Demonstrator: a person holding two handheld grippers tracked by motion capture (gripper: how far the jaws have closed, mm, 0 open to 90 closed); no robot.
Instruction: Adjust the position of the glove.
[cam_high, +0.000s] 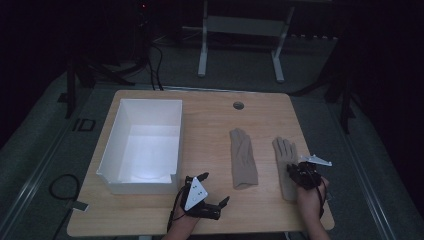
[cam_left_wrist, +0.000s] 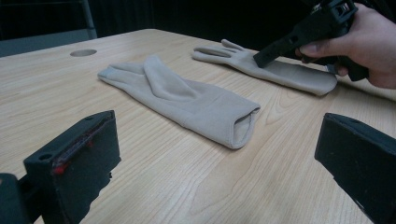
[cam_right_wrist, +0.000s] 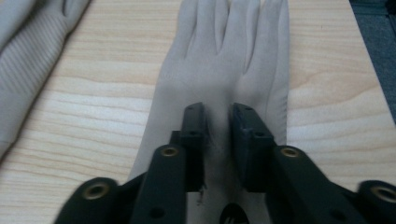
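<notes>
Right gripper view: the right gripper (cam_right_wrist: 218, 122) stands on the right glove (cam_right_wrist: 224, 70), jaws a narrow gap apart over the back of the palm, with a ridge of cloth between them. Whether the pads pinch that cloth cannot be told here. Fingers of the glove lie ahead of the jaws; the cuff lies behind and below them. To the jaws' left lies the second glove (cam_right_wrist: 28, 51), apart from the first.

Left gripper view: the left gripper (cam_left_wrist: 215, 158) has its jaws released and wide, bare desk (cam_left_wrist: 154, 182) between them. The second glove (cam_left_wrist: 187, 100) lies just ahead, cuff mouth toward the jaws; beyond it the right gripper (cam_left_wrist: 261, 58) presses tip-down on its glove.

High view: a white box (cam_high: 142, 145) stands ahead and left of the left gripper (cam_high: 212, 192), a feature absent from both gripper views.

Risk, as judged: a thin pinch may catch one layer only, so the glove slips free on lifting.
</notes>
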